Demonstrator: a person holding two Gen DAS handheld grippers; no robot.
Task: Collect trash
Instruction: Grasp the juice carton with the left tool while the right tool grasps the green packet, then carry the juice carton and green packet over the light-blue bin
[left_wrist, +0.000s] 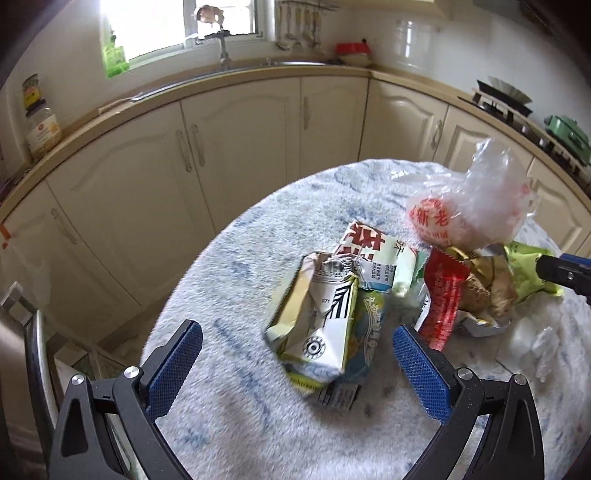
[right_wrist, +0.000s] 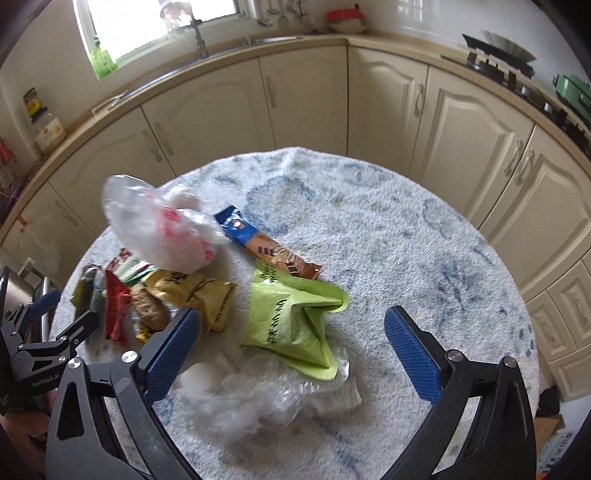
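Observation:
Trash lies on a round table with a fluffy white-blue cover (left_wrist: 258, 406). My left gripper (left_wrist: 297, 339) is open, its jaws on either side of a crushed white-green carton (left_wrist: 314, 325). Behind it lie a printed wrapper (left_wrist: 369, 258), a red wrapper (left_wrist: 441, 299) and a white plastic bag with red print (left_wrist: 476, 206). My right gripper (right_wrist: 291, 328) is open around a lime-green packet (right_wrist: 291, 325) lying on clear crumpled plastic (right_wrist: 266, 391). A blue-brown snack wrapper (right_wrist: 269, 247), a yellow wrapper (right_wrist: 195, 291) and the plastic bag (right_wrist: 162, 229) lie beyond. The left gripper (right_wrist: 55, 314) shows at the left edge.
Cream kitchen cabinets (left_wrist: 240, 147) curve around behind the table, with a sink and tap (left_wrist: 221, 48) under the window. A stove (right_wrist: 517, 70) with a green pot (right_wrist: 572, 92) is at the right. A jar (left_wrist: 42, 133) stands on the counter at the left.

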